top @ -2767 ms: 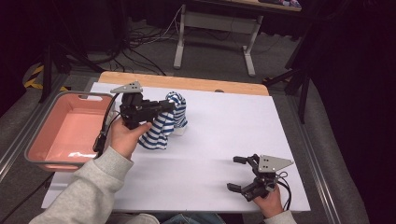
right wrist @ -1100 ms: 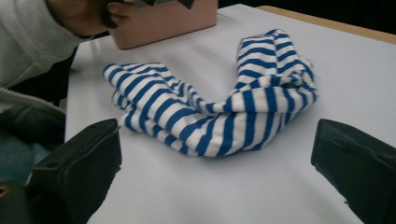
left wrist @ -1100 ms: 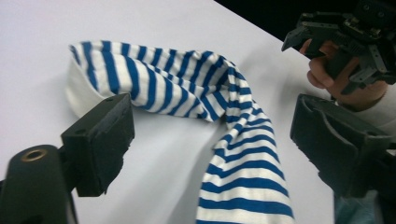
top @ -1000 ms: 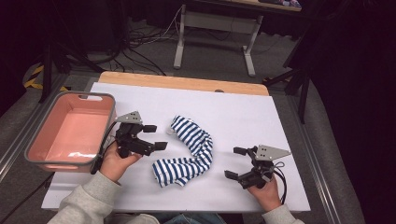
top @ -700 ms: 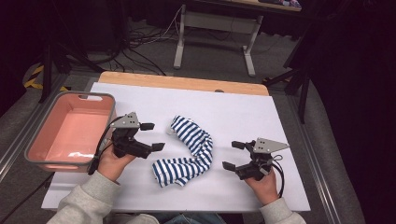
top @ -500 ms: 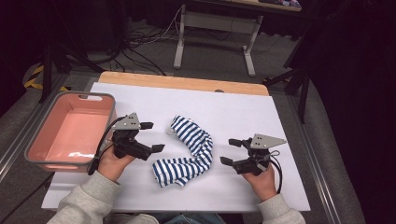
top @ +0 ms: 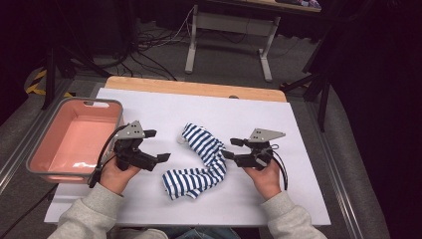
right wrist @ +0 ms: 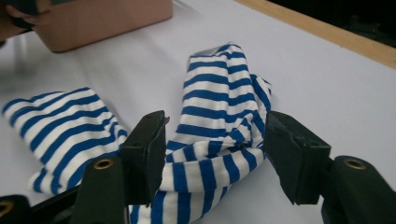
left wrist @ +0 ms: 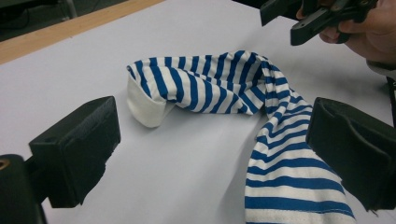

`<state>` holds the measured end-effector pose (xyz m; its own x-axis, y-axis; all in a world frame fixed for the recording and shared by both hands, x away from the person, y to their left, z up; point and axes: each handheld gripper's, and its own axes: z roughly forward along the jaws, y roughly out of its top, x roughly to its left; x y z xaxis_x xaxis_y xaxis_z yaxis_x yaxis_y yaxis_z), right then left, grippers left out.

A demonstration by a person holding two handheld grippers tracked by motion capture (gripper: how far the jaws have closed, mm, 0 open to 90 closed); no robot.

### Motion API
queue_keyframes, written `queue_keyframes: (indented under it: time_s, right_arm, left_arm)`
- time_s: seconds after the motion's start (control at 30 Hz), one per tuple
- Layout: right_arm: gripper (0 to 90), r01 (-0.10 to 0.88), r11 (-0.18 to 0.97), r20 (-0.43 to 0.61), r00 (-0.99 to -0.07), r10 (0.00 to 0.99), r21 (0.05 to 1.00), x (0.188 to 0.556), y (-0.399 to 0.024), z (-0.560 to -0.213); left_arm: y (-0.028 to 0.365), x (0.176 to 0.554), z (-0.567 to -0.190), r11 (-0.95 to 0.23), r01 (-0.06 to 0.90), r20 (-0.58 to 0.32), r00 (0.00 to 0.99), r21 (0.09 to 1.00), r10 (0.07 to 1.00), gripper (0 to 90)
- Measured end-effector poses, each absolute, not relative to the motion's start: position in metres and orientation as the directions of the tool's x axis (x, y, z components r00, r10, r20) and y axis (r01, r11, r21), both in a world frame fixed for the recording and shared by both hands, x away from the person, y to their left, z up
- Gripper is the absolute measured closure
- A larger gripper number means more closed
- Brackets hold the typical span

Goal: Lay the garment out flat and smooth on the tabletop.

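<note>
A blue-and-white striped sock (top: 199, 159) lies bent on the white table sheet (top: 298, 129) between my two grippers. My left gripper (top: 159, 145) rests just left of it, jaws wide open and empty; in the left gripper view (left wrist: 217, 149) the sock (left wrist: 210, 86) lies ahead, its lower end by the right jaw. My right gripper (top: 229, 148) is at the sock's right bend. Its jaws have just been closing, and in the right gripper view (right wrist: 215, 149) they straddle the sock's fold (right wrist: 215, 93) without clearly pressing on it.
A pink tub (top: 50, 172) with a grey rim stands at the table's left edge, right behind my left hand; its wall (right wrist: 102, 18) is also in the right gripper view. A wooden strip (top: 199, 88) runs along the table's far edge.
The sock, earlier held up by the left gripper, now lies on the table. My right gripper has moved left up to it and its jaws have narrowed. The left gripper has stayed put.
</note>
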<state>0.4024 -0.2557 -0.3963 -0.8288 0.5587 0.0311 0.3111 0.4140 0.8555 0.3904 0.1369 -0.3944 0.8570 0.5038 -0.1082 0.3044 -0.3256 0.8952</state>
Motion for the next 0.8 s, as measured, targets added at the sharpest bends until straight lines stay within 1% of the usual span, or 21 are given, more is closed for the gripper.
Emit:
queue_keyframes:
  time_s: [0.2, 0.33, 0.5, 0.63, 0.67, 0.8]
  right_arm:
    - [41.1, 0.359, 0.431, 0.055, -0.817, 0.574, 0.828, 0.418, -0.243, -0.402]
    - [46.6, 0.384, 0.451, 0.058, -0.809, 0.584, 0.806, 0.427, -0.236, -0.408]
    - [61.7, 0.432, 0.469, 0.070, -0.789, 0.610, 0.770, 0.434, -0.231, -0.415]
    - [80.8, 0.455, 0.491, 0.085, -0.792, 0.604, 0.743, 0.436, -0.228, -0.419]
    - [83.7, 0.458, 0.494, 0.093, -0.796, 0.599, 0.739, 0.436, -0.227, -0.419]
    - [86.3, 0.439, 0.498, 0.087, -0.808, 0.583, 0.748, 0.430, -0.224, -0.416]
  left_arm:
    - [0.138, 0.388, -0.395, -0.337, 0.293, -0.081, 0.849, 0.895, 0.523, 5.2]
    - [0.136, 0.387, -0.396, -0.355, 0.304, -0.080, 0.847, 0.884, 0.526, 7.0]
    - [0.133, 0.385, -0.397, -0.382, 0.288, -0.059, 0.857, 0.878, 0.512, 12.0]
    - [0.133, 0.384, -0.396, -0.382, 0.281, -0.065, 0.870, 0.880, 0.489, 19.8]
    - [0.133, 0.384, -0.397, -0.381, 0.281, -0.069, 0.872, 0.881, 0.485, 21.3]
    - [0.133, 0.385, -0.397, -0.381, 0.289, -0.084, 0.878, 0.878, 0.472, 26.0]
